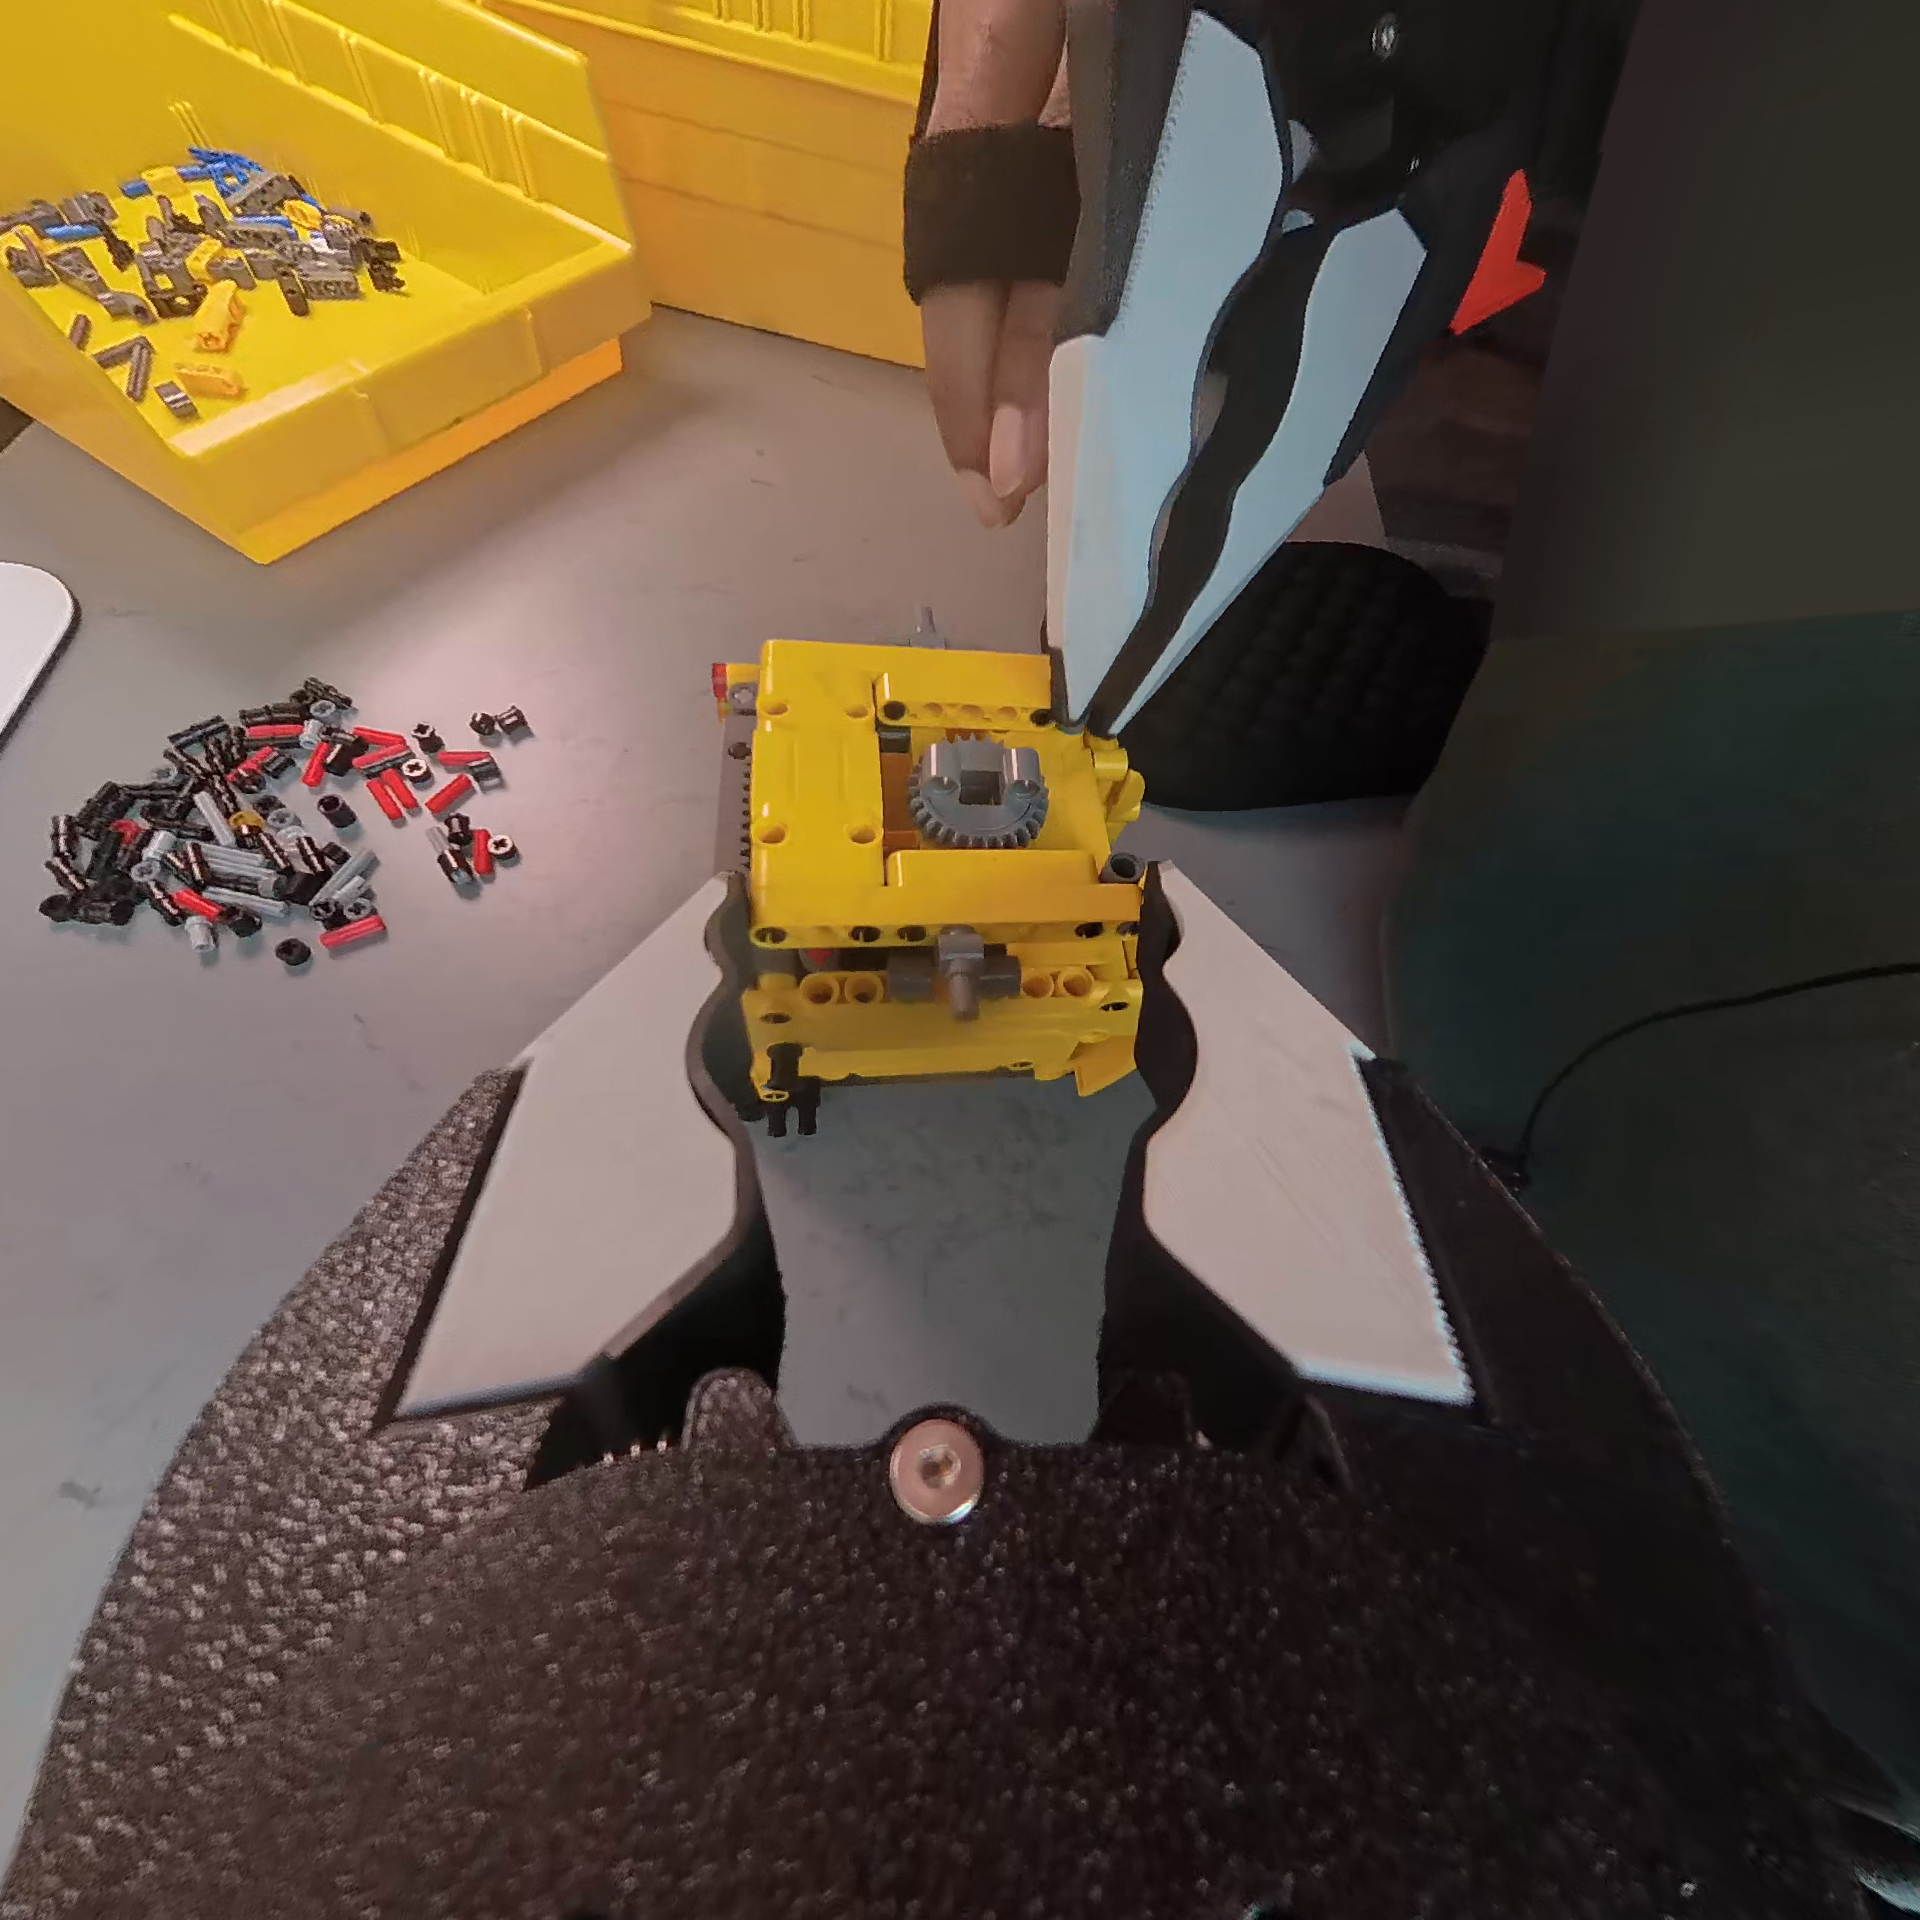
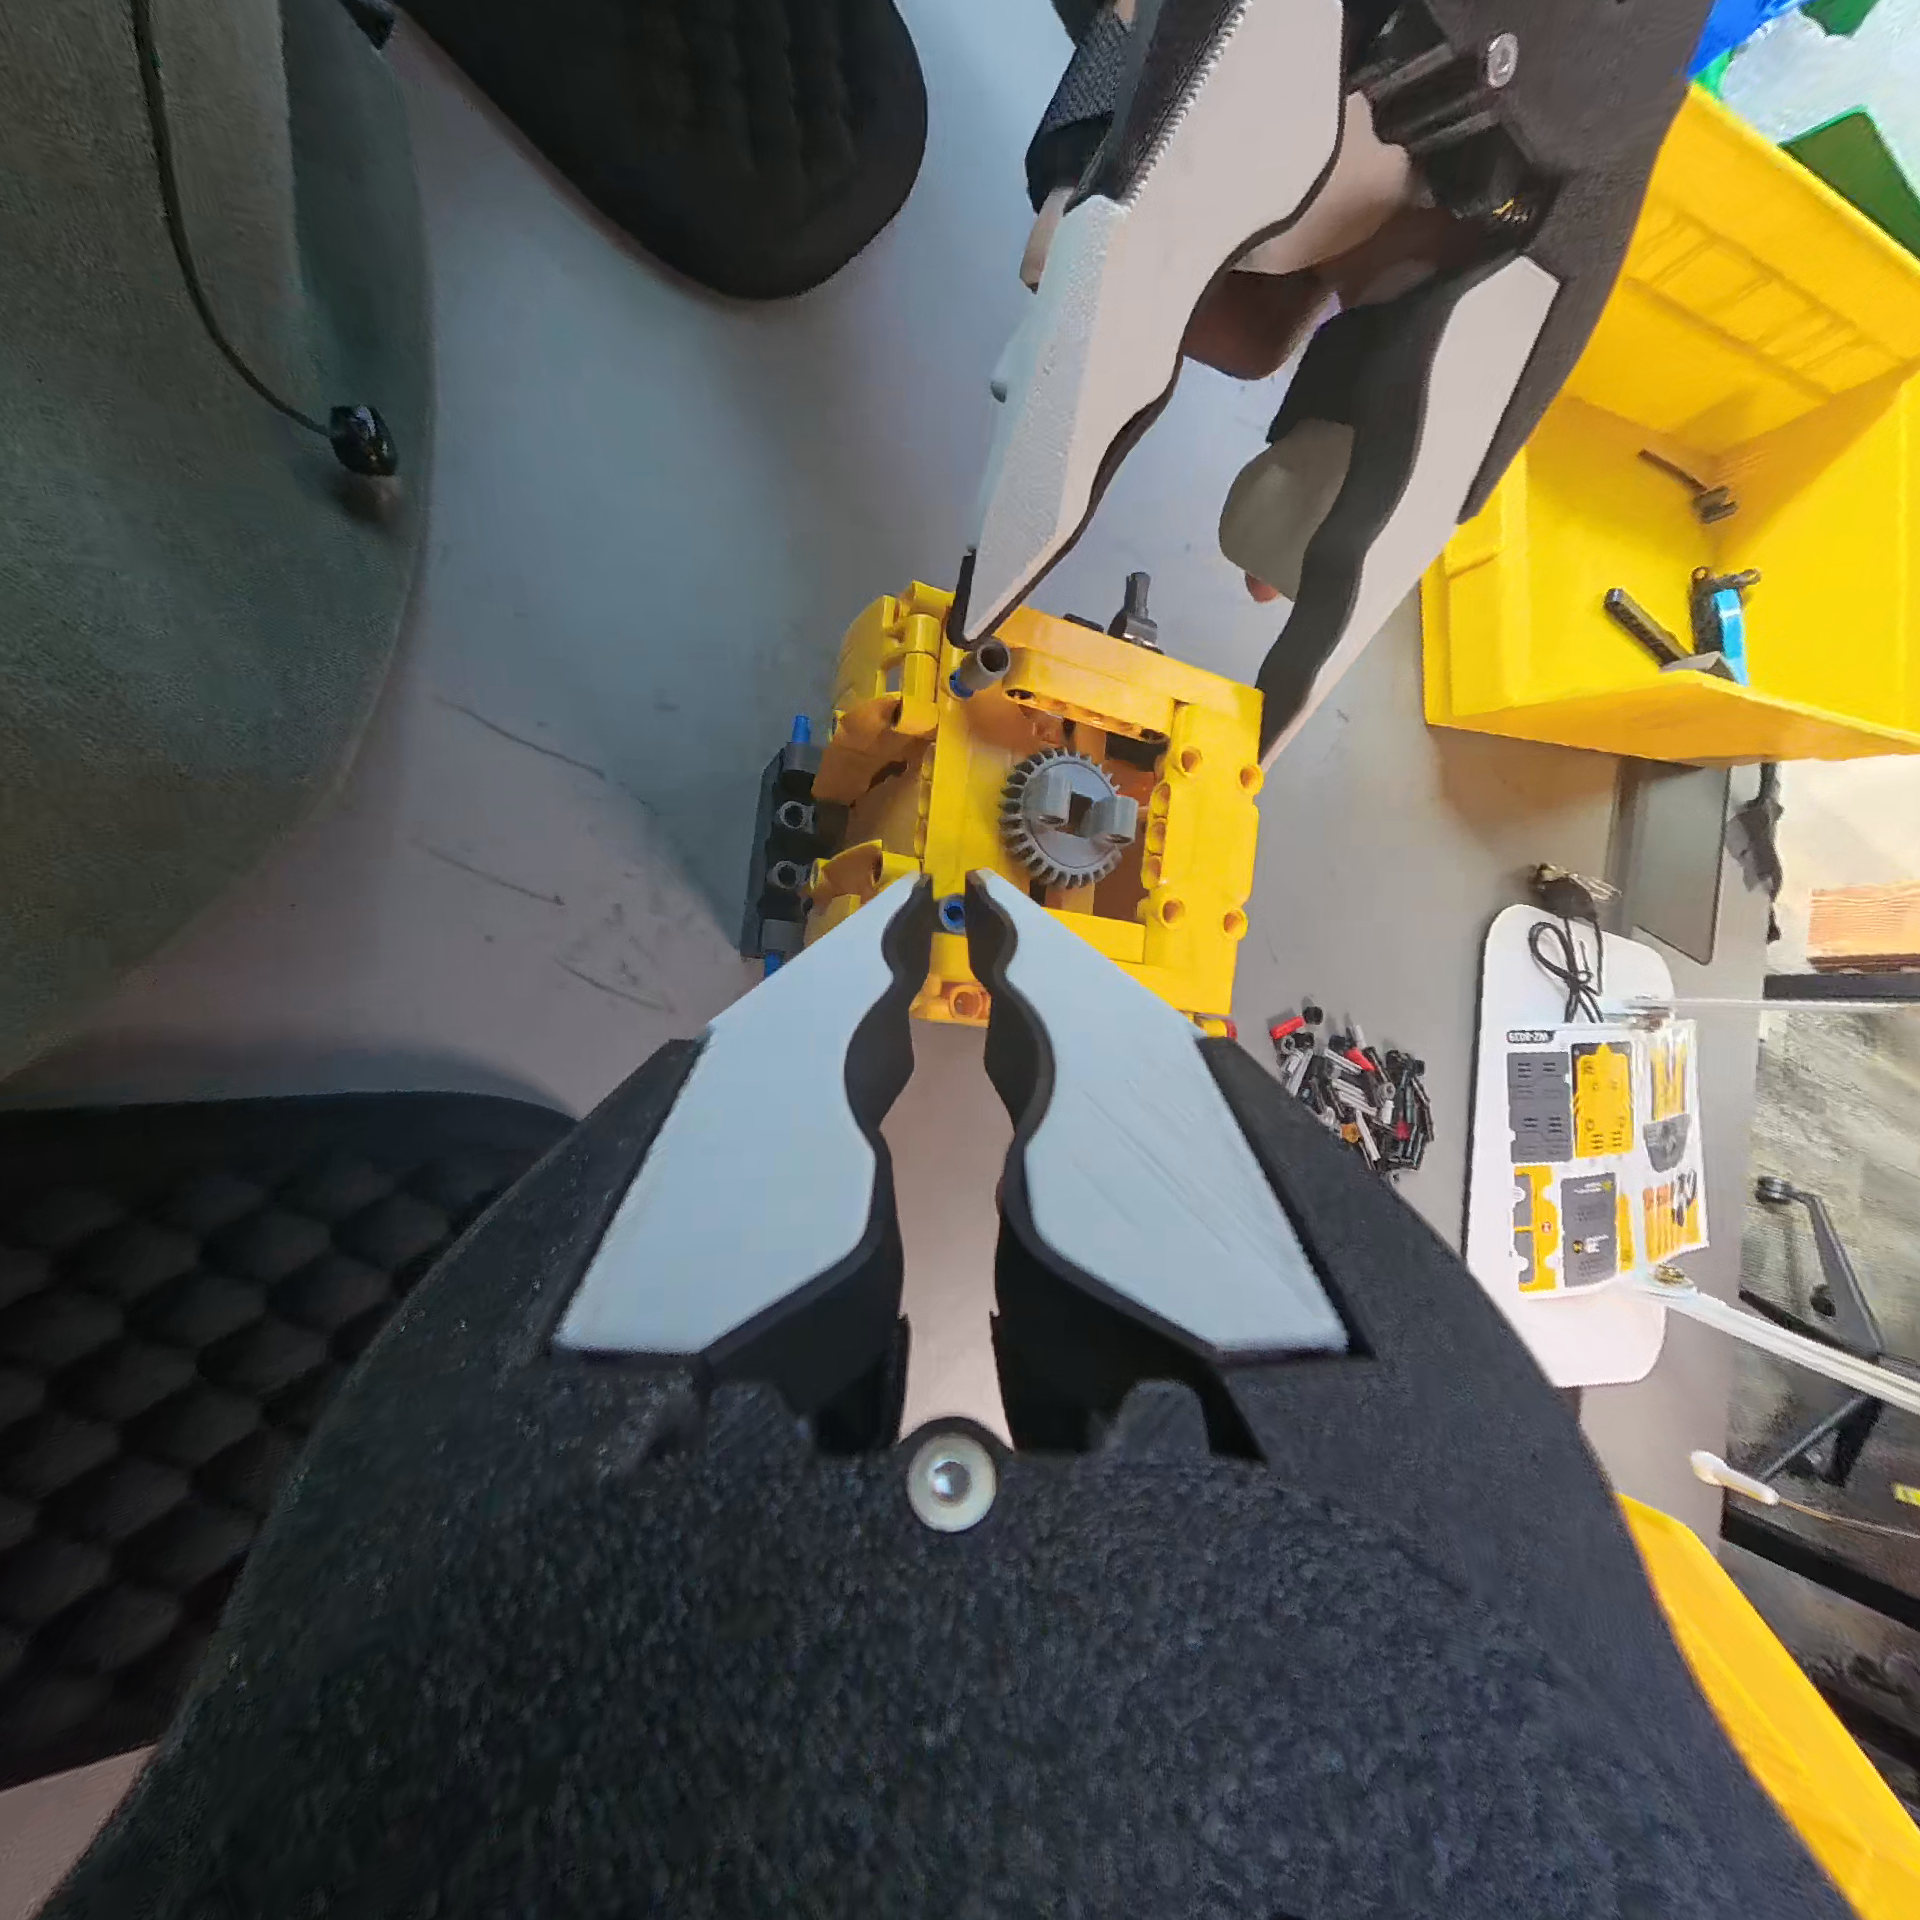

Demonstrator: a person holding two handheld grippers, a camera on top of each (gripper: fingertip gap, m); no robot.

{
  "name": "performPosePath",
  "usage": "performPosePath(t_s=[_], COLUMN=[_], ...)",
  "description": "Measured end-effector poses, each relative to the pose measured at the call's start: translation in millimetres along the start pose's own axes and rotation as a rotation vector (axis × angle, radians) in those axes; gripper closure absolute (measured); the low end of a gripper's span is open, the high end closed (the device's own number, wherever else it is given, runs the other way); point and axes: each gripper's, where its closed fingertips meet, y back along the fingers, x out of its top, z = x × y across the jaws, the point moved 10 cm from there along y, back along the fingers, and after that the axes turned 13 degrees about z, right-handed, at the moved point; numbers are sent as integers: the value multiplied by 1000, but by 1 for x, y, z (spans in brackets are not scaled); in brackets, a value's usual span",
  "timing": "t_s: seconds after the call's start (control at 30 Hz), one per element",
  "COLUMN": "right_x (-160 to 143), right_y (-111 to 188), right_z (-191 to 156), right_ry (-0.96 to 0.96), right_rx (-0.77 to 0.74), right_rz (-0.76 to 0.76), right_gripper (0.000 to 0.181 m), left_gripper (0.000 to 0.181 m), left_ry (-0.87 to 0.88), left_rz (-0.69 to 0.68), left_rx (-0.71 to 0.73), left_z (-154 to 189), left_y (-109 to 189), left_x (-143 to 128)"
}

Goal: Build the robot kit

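Left hand-held gripper point(image 1: 940, 925) clamps yellow brick assembly point(image 1: 935, 873) on grey desk point(image 1: 582, 644).
Its fingers straddle the block's near sides, evidently steadying it; the right hand-held gripper point(image 2: 943, 883), nearly closed, pinches a small blue pin point(image 2: 950, 914) at the block's far-right corner. Loose pins point(image 1: 281, 821) lie left; yellow bin point(image 1: 312, 312) far left.

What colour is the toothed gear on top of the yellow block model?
The gear is grey, clearest in the left wrist view.
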Motion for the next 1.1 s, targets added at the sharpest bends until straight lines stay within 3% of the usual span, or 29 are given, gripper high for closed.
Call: performPosePath(t_s=[0.2,0.3,0.43,0.6,1.1], right_x=[1,0,13,17,36], right_y=[-5,-1,-6,-26,-36], right_z=[0,5,16,18,33], right_ry=[-65,-166,-225,-176,-72], right_rx=[34,59,19,75,233], right_rz=[22,96,185,136,-61], right_gripper=[181,171,172,175,170], left_gripper=[107,107,107,107,106], left_ry=[-40,-36,-42,-54,-38], left_rz=[-21,-15,-11,-21,-2], left_rx=[7,10,10,17,34], left_z=[2,2,2,3,5], left_y=[1,2,1,1,3], left_x=[2,1,2,3,-1])
